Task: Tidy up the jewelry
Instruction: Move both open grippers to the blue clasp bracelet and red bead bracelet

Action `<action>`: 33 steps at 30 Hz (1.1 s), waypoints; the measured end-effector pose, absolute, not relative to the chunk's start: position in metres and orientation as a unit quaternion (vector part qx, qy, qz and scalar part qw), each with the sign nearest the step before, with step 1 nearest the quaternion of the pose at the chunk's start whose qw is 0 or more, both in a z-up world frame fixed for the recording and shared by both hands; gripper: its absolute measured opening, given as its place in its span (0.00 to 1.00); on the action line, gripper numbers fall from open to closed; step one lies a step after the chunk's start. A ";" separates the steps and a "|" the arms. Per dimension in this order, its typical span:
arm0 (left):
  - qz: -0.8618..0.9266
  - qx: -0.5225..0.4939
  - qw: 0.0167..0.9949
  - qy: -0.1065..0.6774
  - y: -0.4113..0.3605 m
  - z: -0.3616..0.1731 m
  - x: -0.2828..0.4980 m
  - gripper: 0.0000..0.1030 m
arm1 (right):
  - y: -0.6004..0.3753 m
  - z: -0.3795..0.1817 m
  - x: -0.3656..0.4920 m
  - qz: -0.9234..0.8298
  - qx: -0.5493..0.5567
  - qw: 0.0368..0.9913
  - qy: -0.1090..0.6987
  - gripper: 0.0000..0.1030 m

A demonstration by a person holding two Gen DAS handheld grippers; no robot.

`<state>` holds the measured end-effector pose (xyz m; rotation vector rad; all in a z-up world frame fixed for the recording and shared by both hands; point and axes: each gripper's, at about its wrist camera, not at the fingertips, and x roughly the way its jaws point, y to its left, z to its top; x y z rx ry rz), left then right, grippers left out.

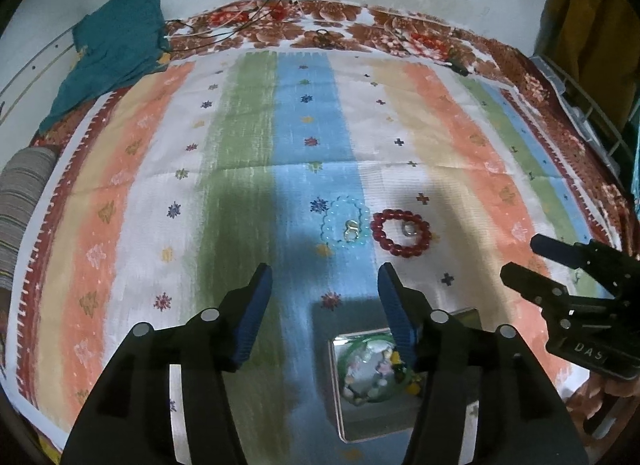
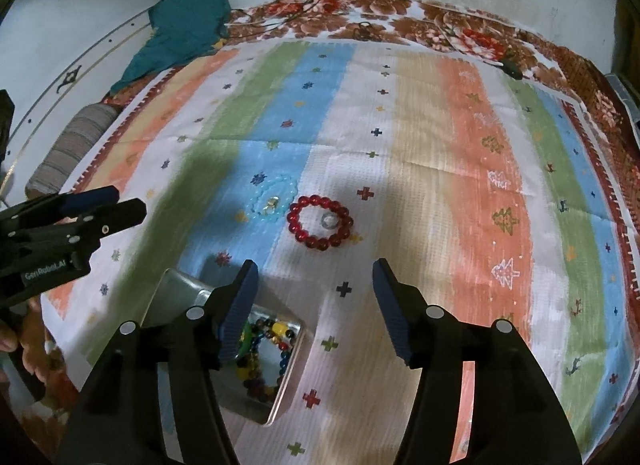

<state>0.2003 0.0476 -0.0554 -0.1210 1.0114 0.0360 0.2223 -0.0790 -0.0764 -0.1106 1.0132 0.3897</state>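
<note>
A red bead bracelet (image 1: pixel 401 233) (image 2: pixel 321 222) lies on the striped cloth with a silver ring (image 1: pixel 409 229) (image 2: pixel 329 221) inside it. Left of it lies a pale blue bead bracelet (image 1: pixel 345 225) (image 2: pixel 274 198) with a gold ring (image 1: pixel 351 229) (image 2: pixel 271 204) inside. A shiny metal tray (image 1: pixel 340 405) (image 2: pixel 172 293) near the front holds beaded bracelets (image 1: pixel 370 371) (image 2: pixel 262 357). My left gripper (image 1: pixel 325 277) is open and empty above the tray. My right gripper (image 2: pixel 316 273) is open and empty, short of the red bracelet; it also shows in the left wrist view (image 1: pixel 520 257).
The striped cloth (image 1: pixel 256 153) covers a floral bedspread (image 1: pixel 360 25). A teal garment (image 1: pixel 116 45) and cables lie at the back left. A striped bolster (image 1: pixel 24 201) lies at the left edge. A wall runs behind the bed.
</note>
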 end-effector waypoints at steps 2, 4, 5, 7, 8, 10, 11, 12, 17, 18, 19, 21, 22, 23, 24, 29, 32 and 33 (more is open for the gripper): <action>0.018 -0.053 0.871 0.488 0.046 -0.060 0.206 0.57 | -0.076 -0.080 0.228 0.184 -0.059 0.854 0.483 0.61; 0.017 -0.050 0.869 0.492 0.045 -0.063 0.213 0.57 | -0.073 -0.084 0.233 0.183 -0.067 0.853 0.484 0.63; 0.018 -0.049 0.869 0.492 0.045 -0.064 0.215 0.57 | -0.072 -0.086 0.237 0.182 -0.069 0.852 0.486 0.63; 0.019 -0.053 0.867 0.496 0.048 -0.069 0.222 0.58 | -0.071 -0.090 0.241 0.184 -0.066 0.849 0.491 0.63; 0.018 -0.055 0.865 0.498 0.048 -0.071 0.224 0.58 | -0.072 -0.092 0.244 0.184 -0.065 0.847 0.494 0.63; 0.015 -0.056 0.862 0.504 0.049 -0.075 0.231 0.59 | -0.071 -0.095 0.248 0.180 -0.068 0.846 0.496 0.66; 0.015 -0.055 0.861 0.505 0.049 -0.076 0.232 0.59 | -0.071 -0.097 0.250 0.180 -0.069 0.846 0.498 0.66; 0.015 -0.052 0.860 0.508 0.049 -0.079 0.236 0.59 | -0.070 -0.098 0.252 0.179 -0.070 0.845 0.499 0.67; 0.011 -0.054 0.855 0.515 0.050 -0.087 0.247 0.60 | -0.067 -0.105 0.261 0.178 -0.072 0.843 0.503 0.68; 0.011 -0.056 0.855 0.516 0.051 -0.087 0.249 0.61 | -0.066 -0.106 0.263 0.178 -0.072 0.841 0.505 0.68; 0.012 -0.058 0.854 0.516 0.052 -0.089 0.251 0.61 | -0.066 -0.108 0.265 0.178 -0.072 0.840 0.508 0.68; 0.013 -0.062 0.852 0.519 0.055 -0.092 0.255 0.61 | -0.065 -0.114 0.268 0.177 -0.073 0.835 0.515 0.68; 0.014 -0.062 0.851 0.521 0.055 -0.093 0.257 0.61 | -0.065 -0.116 0.269 0.177 -0.073 0.833 0.519 0.68; 0.015 -0.062 0.851 0.522 0.056 -0.095 0.259 0.61 | -0.065 -0.119 0.270 0.175 -0.075 0.832 0.522 0.68; 0.016 -0.060 0.849 0.524 0.056 -0.097 0.261 0.61 | -0.064 -0.121 0.271 0.173 -0.077 0.830 0.524 0.68; 0.013 -0.065 0.844 0.532 0.059 -0.106 0.271 0.61 | -0.065 -0.132 0.281 0.167 -0.072 0.824 0.536 0.68; 0.010 -0.064 0.842 0.535 0.058 -0.109 0.276 0.61 | -0.063 -0.137 0.285 0.164 -0.073 0.822 0.540 0.68; 0.008 -0.064 0.842 0.536 0.058 -0.110 0.278 0.61 | -0.062 -0.138 0.286 0.164 -0.073 0.821 0.542 0.68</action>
